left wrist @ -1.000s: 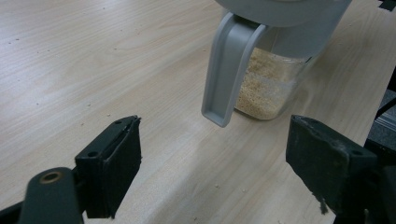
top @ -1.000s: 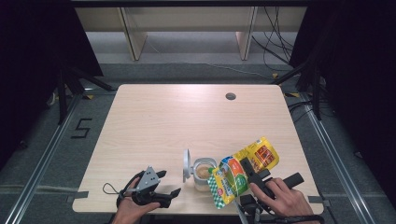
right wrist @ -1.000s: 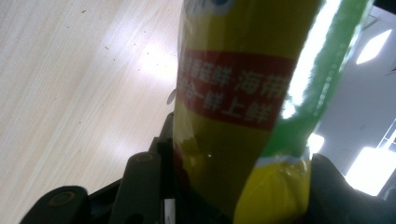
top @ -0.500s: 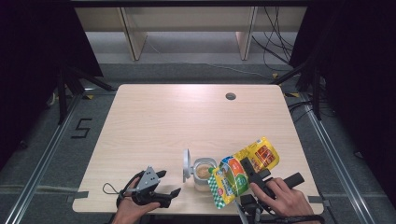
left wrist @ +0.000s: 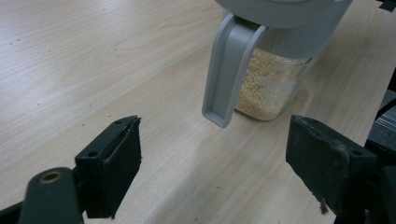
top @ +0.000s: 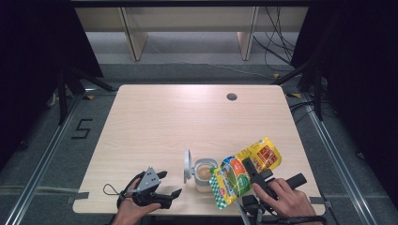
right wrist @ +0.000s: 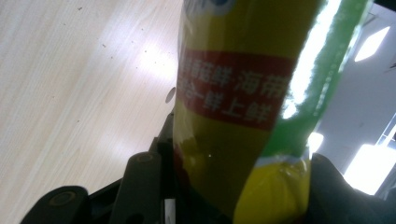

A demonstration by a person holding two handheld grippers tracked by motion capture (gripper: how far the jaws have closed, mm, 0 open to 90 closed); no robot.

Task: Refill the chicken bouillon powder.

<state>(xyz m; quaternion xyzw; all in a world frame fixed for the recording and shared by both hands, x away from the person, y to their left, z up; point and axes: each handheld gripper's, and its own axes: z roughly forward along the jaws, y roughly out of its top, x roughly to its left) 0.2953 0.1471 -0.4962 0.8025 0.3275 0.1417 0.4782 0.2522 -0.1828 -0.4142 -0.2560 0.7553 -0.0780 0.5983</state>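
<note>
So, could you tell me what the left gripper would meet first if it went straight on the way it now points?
Most likely the grey flip lid hanging down the side of the glass jar of beige granules. It sits ahead between the open jaws of the left gripper, with bare table before it; exact depth is unclear.

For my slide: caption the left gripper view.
Open left gripper faces a jar of pale granules on the table.

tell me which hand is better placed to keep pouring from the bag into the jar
Right: the right gripper already clamps the yellow bag, tilted toward the open jar. The left gripper rests open and empty beside it.
</note>
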